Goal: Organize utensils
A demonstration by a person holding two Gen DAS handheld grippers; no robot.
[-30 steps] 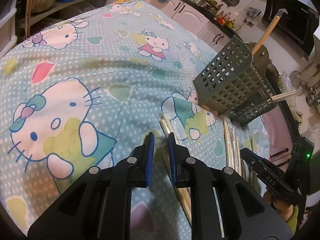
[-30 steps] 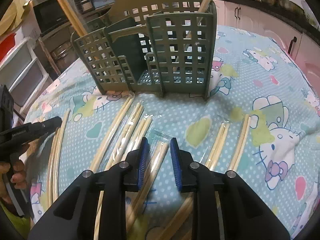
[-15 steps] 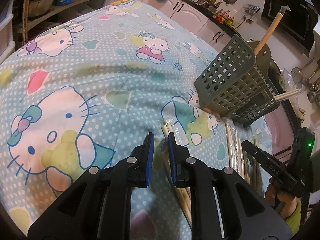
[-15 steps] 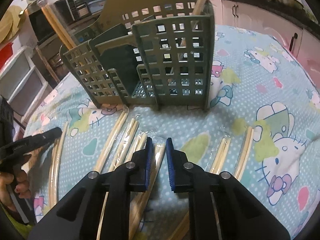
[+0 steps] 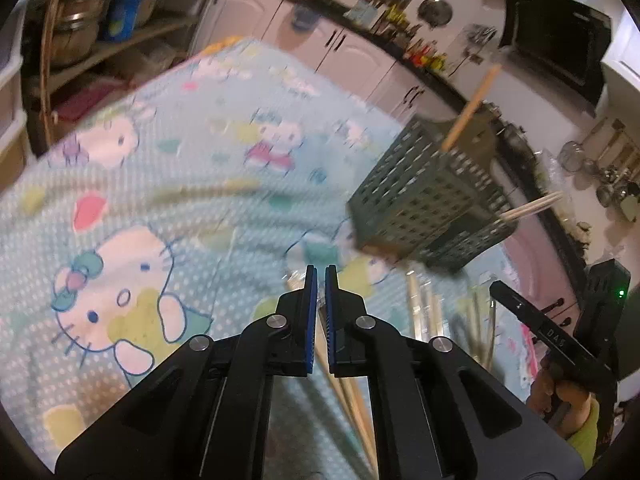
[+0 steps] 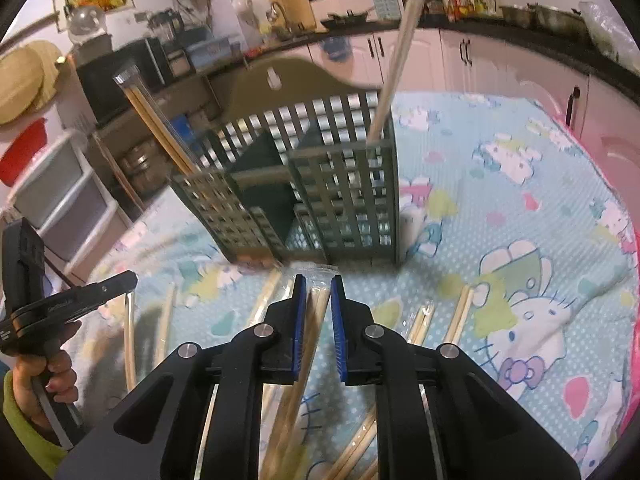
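Left claw point(image 5: 320, 276): pads nearly touching now, wider a moment ago. Thin clear-wrapped pair of wooden chopsticks point(image 5: 344, 388) pinched between pads and lifted off surface; view blurred from moving.

Right claw point(image 6: 318, 286): narrow gap, closed in from wide a second ago. Holds another wrapped wooden chopstick pair point(image 6: 310, 322), tip pointing at green plastic grid basket point(image 6: 344, 196).

Means: both picked up, probably ready to drop into basket. Basket stands just ahead, two chopstick pairs already inside. More pairs lie on blue cat-print cloth point(image 6: 520, 216) covering surface.
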